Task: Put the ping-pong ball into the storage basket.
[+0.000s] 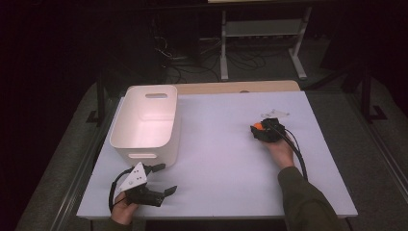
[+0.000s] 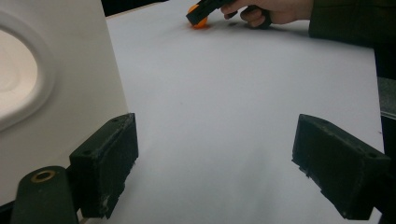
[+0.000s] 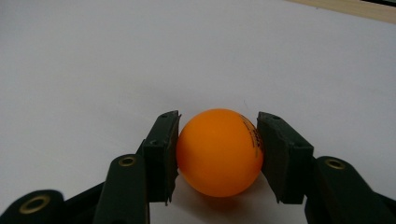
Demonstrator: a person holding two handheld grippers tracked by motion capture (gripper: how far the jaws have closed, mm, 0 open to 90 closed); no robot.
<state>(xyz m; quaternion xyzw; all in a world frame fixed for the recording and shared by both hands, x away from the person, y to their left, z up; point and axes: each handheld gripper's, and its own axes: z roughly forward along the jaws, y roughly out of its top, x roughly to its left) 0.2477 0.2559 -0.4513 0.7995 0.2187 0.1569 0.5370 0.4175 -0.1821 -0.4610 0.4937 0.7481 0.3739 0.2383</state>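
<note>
The right gripper (image 3: 218, 154) squeezes the orange ping-pong ball (image 3: 218, 153) on the table (image 1: 216, 159). Next it likely lifts it toward the white bin (image 1: 146, 122). The left gripper (image 1: 161, 179) waits open.

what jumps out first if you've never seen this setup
The orange ball, bright against the white table, sits clamped in the right gripper toward the table's right far side. Next comes the white bin at the left, with the left gripper open in front of it.
</note>
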